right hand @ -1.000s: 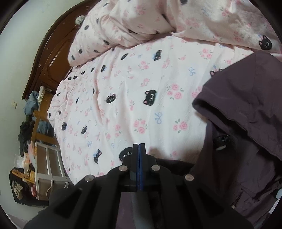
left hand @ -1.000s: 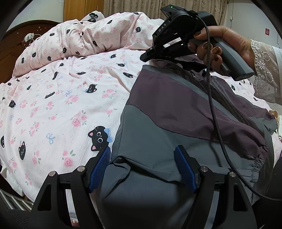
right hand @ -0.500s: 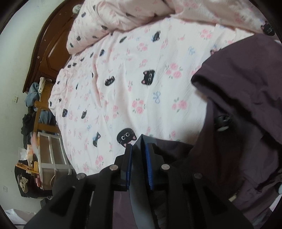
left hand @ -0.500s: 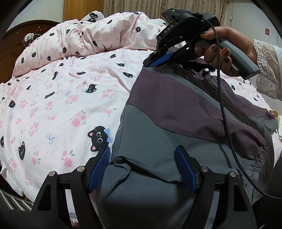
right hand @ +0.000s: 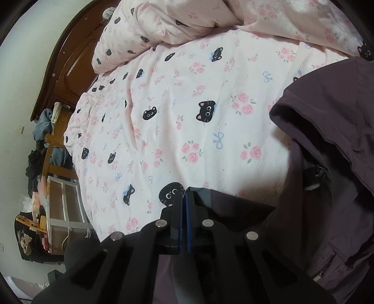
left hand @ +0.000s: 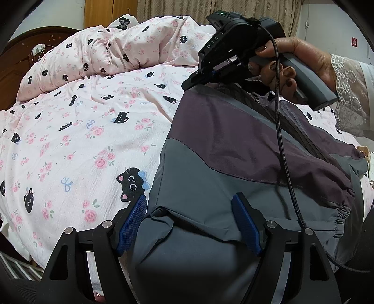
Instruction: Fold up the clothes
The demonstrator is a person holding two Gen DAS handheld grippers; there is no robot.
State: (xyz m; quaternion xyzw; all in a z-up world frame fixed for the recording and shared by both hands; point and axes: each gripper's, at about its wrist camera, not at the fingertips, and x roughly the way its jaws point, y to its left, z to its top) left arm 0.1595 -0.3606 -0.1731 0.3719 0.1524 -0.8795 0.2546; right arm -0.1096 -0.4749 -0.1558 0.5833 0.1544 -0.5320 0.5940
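Jacket (left hand: 245,149), grey and dark purple, lies on the bed sheet (left hand: 77,145) at the right of the left wrist view; long axis runs from the near grey hem away toward the collar end, where the zip line leads up under the right gripper (left hand: 190,81); an elastic-cuffed sleeve (left hand: 336,205) lies folded across the body, cuff toward the near right; in the right wrist view the purple hood or collar part (right hand: 327,121) sits opened at the right edge. Left gripper (left hand: 189,224): blue pads spread wide, straddling the bunched grey hem; pads not clearly pressing the cloth. Right gripper, held in the person's hand (left hand: 292,60) with a lace cuff at the wrist: jaws pressed together, pinching the jacket's far corner edge, seen close in the right wrist view (right hand: 183,210); black cable (left hand: 284,149) hangs from it across the jacket. Surface: pink-white sheet printed with black cats, roses, blue bows; matching duvet (left hand: 121,51) heaped at the far side. Room: dark wooden headboard (right hand: 70,77); beige curtain (left hand: 210,8); plastic drawer unit (right hand: 63,210) and piled clothes beside the bed.
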